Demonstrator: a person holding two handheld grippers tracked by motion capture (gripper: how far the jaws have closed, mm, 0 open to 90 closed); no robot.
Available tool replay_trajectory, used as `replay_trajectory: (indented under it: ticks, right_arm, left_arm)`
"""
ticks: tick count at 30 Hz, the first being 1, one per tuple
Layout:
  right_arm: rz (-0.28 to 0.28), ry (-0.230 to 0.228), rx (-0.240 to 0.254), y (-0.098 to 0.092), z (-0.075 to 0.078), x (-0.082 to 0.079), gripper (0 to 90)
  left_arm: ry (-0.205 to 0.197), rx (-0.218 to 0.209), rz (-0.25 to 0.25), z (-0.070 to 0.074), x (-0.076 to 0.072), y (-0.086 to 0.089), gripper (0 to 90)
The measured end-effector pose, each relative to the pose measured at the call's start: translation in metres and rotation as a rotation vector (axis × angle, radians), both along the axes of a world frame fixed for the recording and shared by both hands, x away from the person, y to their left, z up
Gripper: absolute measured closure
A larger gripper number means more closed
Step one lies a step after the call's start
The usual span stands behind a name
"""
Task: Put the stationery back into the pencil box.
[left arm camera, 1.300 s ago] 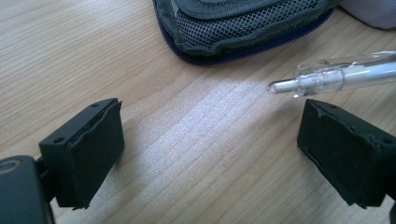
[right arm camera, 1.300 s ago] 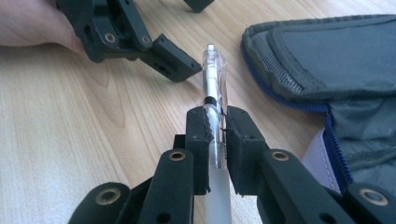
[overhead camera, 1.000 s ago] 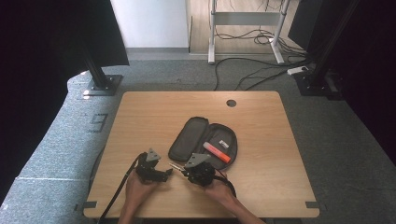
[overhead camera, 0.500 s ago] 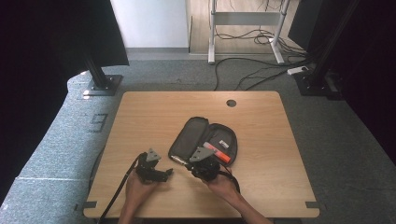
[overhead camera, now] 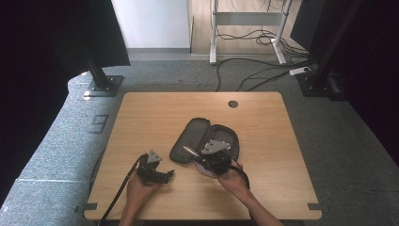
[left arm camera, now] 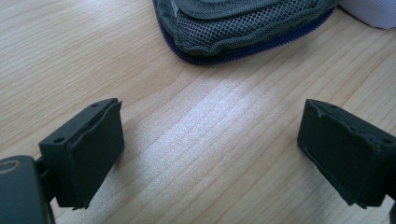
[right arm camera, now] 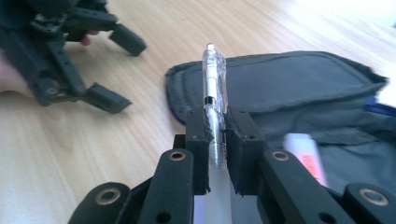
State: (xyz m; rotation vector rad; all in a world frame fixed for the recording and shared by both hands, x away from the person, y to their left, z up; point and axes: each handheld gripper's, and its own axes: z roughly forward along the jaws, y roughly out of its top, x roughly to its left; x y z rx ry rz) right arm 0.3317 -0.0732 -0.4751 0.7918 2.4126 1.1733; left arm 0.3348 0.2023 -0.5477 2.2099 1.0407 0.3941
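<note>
Nearest the tabletop (overhead camera: 141, 117) front edge, the left gripper (overhead camera: 162, 175) rests just left of the open grey pencil case (overhead camera: 188, 141), its jaws spread wide with nothing between them. At the case's near edge the right gripper (right arm camera: 217, 140) has its jaws clamped on a clear pen (right arm camera: 214, 74), whose tip points out over the case's flat lid. Inside the case, beyond the pen, lies a white marker with a red label (right arm camera: 303, 154); judging from this, the pen is in hand but not yet stowed or set down, and the case is unzipped.
</note>
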Motion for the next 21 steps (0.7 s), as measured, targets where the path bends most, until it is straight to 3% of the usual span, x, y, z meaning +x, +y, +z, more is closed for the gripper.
replay_trajectory:
  ticks: [11, 21]
  right_arm:
    - [-0.071, -0.030, -0.002, -0.022, 0.005, 0.012, 78.5]
    - [-0.141, -0.042, -0.016, -0.040, 0.000, 0.025, 78.5]
  left_arm:
    - [0.001, 0.001, -0.001, 0.000, 0.000, 0.000, 6.7]
    - [0.000, 0.000, 0.001, 0.000, 0.000, 0.000, 6.7]
